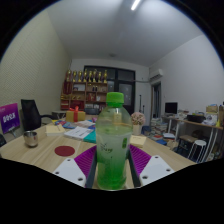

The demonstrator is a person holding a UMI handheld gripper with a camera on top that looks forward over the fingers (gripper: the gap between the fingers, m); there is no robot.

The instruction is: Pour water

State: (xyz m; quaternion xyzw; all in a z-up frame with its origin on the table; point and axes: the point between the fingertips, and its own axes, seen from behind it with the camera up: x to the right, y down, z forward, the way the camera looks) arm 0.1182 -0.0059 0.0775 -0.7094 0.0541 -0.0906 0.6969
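The gripper [112, 163] is clamping the green bottle [113, 140] between its fingers, holding it upright above the table [45, 160]. It appears to be carrying it; next, I judge, comes tipping over a cup [31, 139].

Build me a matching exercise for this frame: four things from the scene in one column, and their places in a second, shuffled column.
Things:
1. clear green plastic bottle with a green cap
2. small round red coaster
3. grey metal mug
4. orange box

Places:
A. flat on the wooden table, just left of the left finger
B. farther back on the table, behind the papers
C. upright between the two fingers of the gripper
D. near the table's left end, beyond the coaster

Pairs: 1-C, 2-A, 3-D, 4-B
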